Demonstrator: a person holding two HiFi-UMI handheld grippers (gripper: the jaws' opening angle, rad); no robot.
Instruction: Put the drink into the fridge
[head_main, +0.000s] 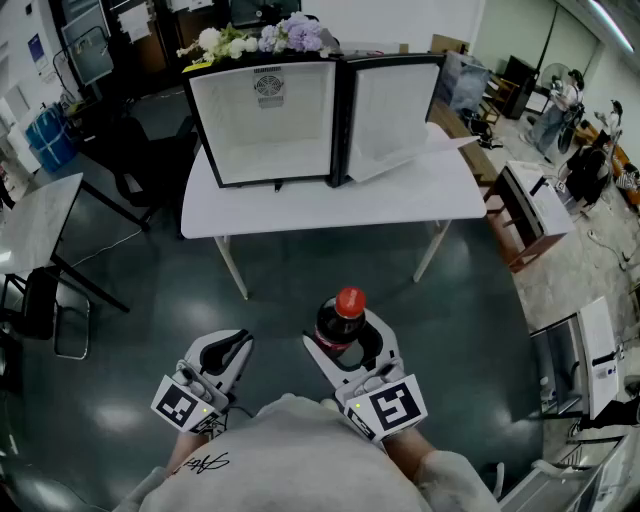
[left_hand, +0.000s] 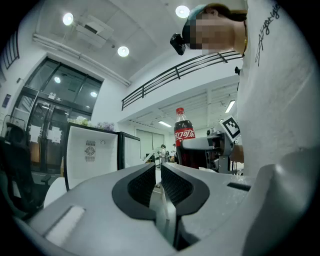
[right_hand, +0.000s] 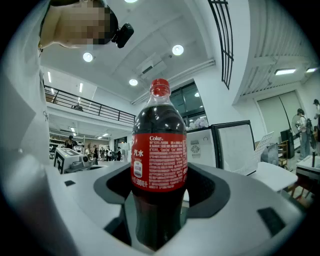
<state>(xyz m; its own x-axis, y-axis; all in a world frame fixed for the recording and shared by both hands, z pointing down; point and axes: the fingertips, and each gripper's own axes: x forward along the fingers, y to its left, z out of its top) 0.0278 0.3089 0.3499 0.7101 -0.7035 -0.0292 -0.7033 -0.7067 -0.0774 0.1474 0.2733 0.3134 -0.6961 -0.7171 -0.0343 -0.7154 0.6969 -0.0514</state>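
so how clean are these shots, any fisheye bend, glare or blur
Head view: sharp, table edges bowed by the wide lens, soft sheen on the floor. Left gripper view: heavy fisheye with black corners, ceiling lights blown out. Right gripper view: same fisheye, cola bottle label sharp, background bent.

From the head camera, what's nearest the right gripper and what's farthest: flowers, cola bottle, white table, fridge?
1. Cola bottle: gripped in the right gripper itself.
2. White table: ahead, across the floor.
3. Fridge: standing open on that table.
4. Flowers: on top of the fridge, at the very back.
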